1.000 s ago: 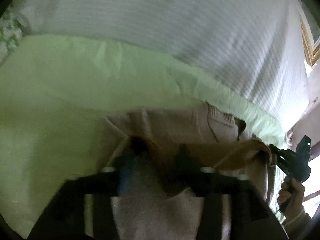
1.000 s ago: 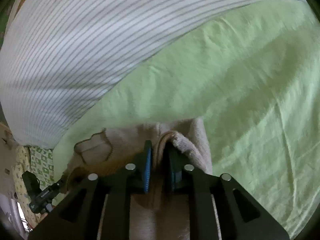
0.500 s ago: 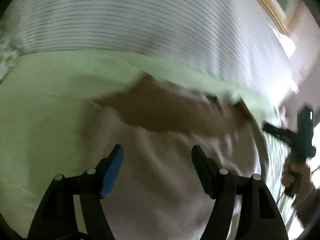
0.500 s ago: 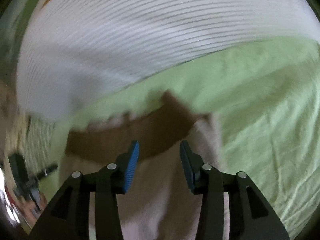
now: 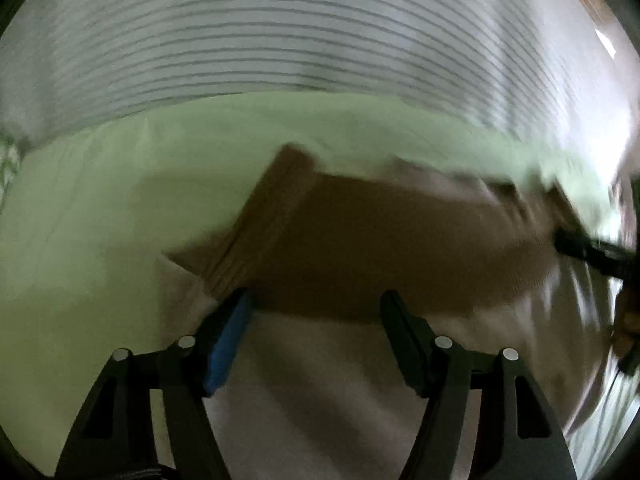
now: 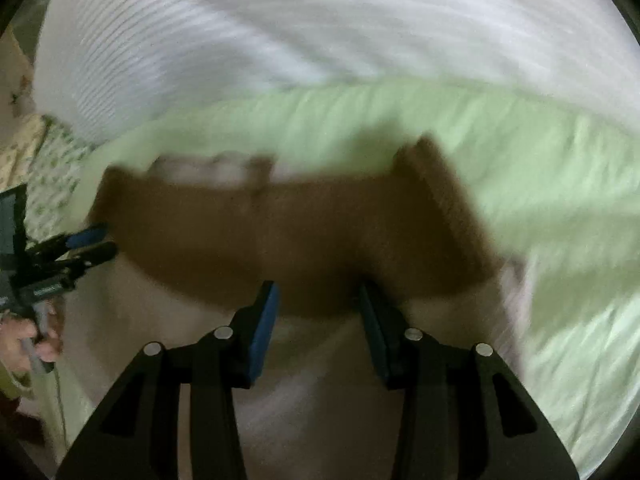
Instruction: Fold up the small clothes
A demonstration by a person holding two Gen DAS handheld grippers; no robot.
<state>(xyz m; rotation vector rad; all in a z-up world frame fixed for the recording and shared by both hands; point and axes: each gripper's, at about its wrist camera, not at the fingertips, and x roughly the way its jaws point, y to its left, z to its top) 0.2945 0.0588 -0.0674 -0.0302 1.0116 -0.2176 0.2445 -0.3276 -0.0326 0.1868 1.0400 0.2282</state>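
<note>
My left gripper point(image 5: 316, 336) and my right gripper point(image 6: 316, 320) both hang over the small sweater point(image 5: 320, 392) with jaws apart and nothing pinched between them; the left has just been narrowing a little and the right has just been opening, with only loose knit lying under each. The sweater lies on the green sheet point(image 5: 80, 220), on the side of the striped duvet point(image 5: 280, 32) nearest me, its brown band point(image 6: 248, 232) folded across the pale body. I judge 1 fold is laid down; at least 1 more fold, and some smoothing, seem left.
</note>
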